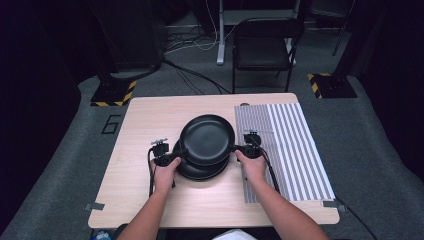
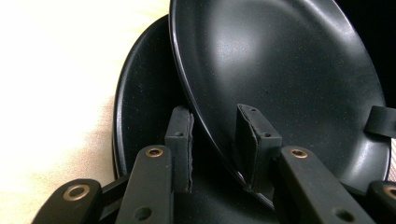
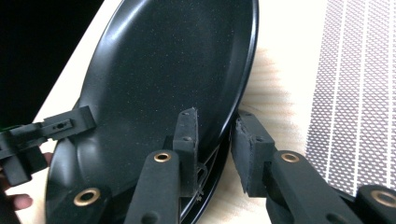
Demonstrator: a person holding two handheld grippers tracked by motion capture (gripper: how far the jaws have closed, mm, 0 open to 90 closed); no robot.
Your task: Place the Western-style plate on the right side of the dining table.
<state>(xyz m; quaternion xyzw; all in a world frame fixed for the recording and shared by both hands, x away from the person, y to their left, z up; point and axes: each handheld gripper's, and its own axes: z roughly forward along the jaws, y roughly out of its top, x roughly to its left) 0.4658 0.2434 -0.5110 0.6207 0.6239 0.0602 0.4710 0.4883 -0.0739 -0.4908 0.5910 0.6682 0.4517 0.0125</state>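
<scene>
Top black plate (image 1: 207,138) held tilted above the plate stack (image 1: 200,169) at mid-table, its left rim pinched by the left gripper (image 1: 176,154), its right rim clamped between the pads of the right gripper (image 1: 235,148), striped mat (image 1: 285,150) laid just beside on the wooden table (image 1: 145,125)

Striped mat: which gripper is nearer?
Right. The right gripper grips the top plate by its rim at the striped mat's left edge. The left gripper grips the opposite rim, a plate's width farther from it.
</scene>
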